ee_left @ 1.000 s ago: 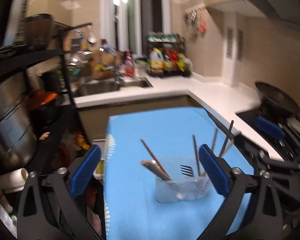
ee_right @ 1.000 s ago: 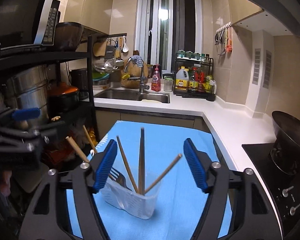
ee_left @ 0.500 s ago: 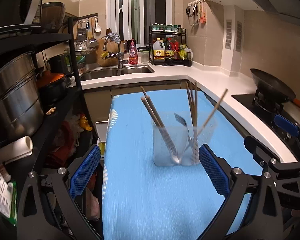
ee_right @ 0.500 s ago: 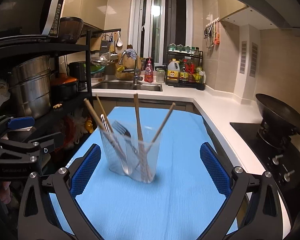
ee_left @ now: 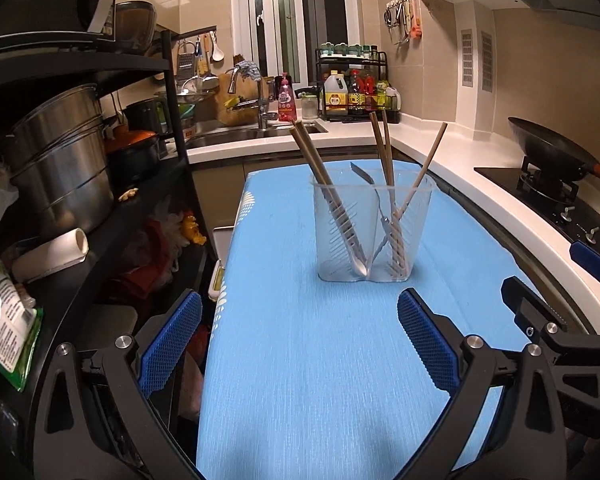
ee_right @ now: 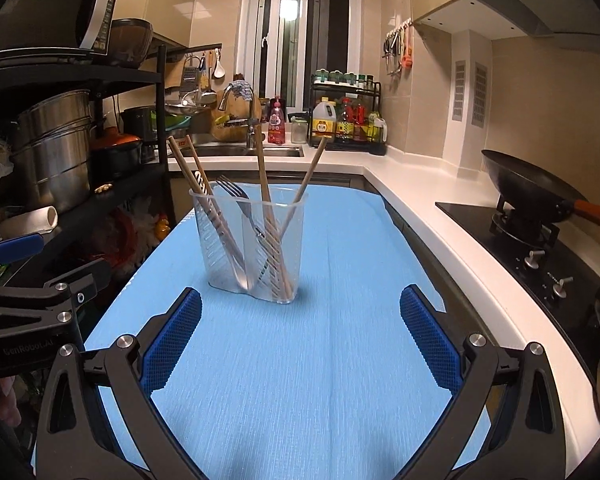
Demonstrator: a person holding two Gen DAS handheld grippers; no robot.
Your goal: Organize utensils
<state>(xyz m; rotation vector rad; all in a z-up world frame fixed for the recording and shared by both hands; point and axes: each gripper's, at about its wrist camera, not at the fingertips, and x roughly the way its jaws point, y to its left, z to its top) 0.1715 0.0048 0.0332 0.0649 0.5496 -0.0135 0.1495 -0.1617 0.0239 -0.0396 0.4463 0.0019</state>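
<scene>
Presently, items as logged:

Clear plastic utensil holder [ee_right: 251,246], two compartments w/ a divider, stood upright on the blue mat [ee_right: 300,380], centre of the table, ahead of both grippers & touching neither.

Contents, seen from the right wrist: left compartment held a pair of wooden chopsticks [ee_right: 204,196] leaning left, plus a slotted utensil end behind them, too small to identify. Fork [ee_right: 238,196] sat tines-up near the divider. Right compartment held one chopstick nearly upright & one leaning right.

Left gripper [ee_left: 300,344]: jaws spread wide, blue pads apart, nothing between them; low over the near end of the mat, holder well ahead.

Right gripper [ee_right: 300,340]: jaws had just been opening, stood wide apart, nothing between the pads; holder near but beyond the fingertips. Left gripper's frame also showed at the left edge of the right-wrist view.

Surroundings: black shelf rack [ee_left: 100,208] at left w/ steel stockpot [ee_left: 60,160] & orange-lidded pot [ee_left: 134,148]. Sink [ee_right: 236,150] at back under the window, red soap bottle [ee_right: 275,122] beside the tap, condiment rack [ee_right: 346,120] to the right. Black wok [ee_right: 532,188] on the gas hob, right side. White countertop [ee_right: 412,196] ran round the corner.
</scene>
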